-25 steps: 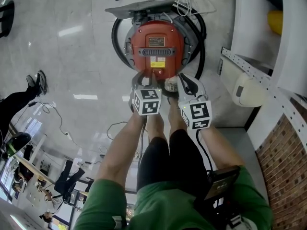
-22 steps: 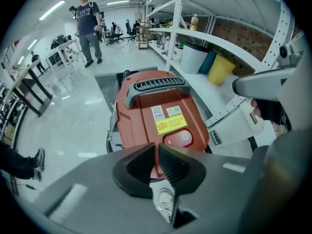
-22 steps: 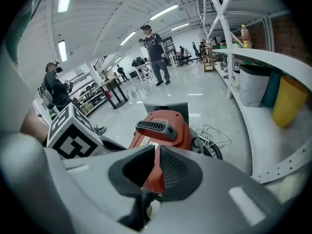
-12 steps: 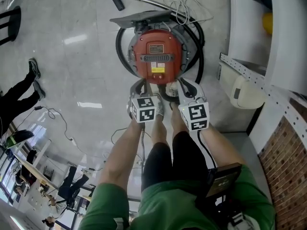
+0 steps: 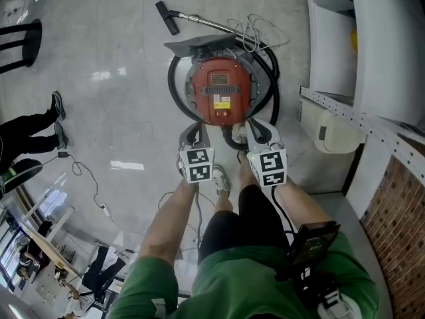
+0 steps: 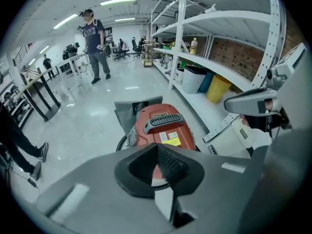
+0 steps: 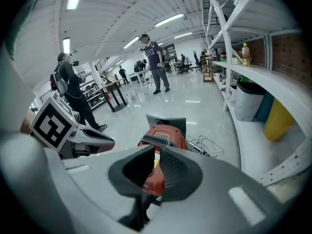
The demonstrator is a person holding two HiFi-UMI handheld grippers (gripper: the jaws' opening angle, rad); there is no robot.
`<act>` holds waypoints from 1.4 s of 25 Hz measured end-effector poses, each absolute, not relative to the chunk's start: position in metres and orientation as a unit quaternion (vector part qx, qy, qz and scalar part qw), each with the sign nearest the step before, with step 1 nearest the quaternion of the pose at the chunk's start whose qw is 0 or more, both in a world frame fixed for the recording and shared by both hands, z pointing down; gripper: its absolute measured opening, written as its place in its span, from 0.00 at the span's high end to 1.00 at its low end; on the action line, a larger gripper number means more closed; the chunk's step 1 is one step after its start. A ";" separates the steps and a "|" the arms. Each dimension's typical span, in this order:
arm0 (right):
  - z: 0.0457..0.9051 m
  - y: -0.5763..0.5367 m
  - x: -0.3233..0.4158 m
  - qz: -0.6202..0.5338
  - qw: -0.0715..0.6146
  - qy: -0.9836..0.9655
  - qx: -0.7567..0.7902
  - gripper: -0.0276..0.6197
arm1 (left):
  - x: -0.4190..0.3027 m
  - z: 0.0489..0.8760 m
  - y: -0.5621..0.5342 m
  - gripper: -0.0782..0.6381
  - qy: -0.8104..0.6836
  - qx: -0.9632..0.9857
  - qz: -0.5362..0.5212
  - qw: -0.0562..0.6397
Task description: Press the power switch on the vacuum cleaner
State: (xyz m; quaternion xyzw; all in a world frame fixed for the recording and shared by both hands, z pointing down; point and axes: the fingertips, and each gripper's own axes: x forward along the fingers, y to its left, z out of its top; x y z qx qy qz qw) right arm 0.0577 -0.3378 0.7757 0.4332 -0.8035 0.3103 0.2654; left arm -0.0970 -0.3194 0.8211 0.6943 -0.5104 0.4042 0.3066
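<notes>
The red vacuum cleaner [image 5: 222,88] is set on the floor [image 5: 113,98] just ahead of the left gripper [image 5: 192,130] and right gripper [image 5: 256,126], whose fingers are closed on nothing, so one closed tip is best brought squarely onto the switch, not made out here, and pressed straight in.

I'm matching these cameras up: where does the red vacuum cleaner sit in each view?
Head view: vacuum cleaner at upper centre.
Left gripper view: centre, just above the jaws.
Right gripper view: centre, above the jaws.
Shared landmark: the grey panel right behind it.
</notes>
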 end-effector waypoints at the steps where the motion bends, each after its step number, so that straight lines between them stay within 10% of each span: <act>1: 0.768 -0.336 0.058 0.308 0.263 -0.803 0.438 0.93 | -0.097 0.814 -0.319 0.88 -0.512 0.698 0.399 0.302; 35: 0.409 -0.206 0.025 0.082 0.112 -0.842 0.521 0.93 | -0.144 0.426 -0.215 0.88 -0.605 0.780 0.152 0.053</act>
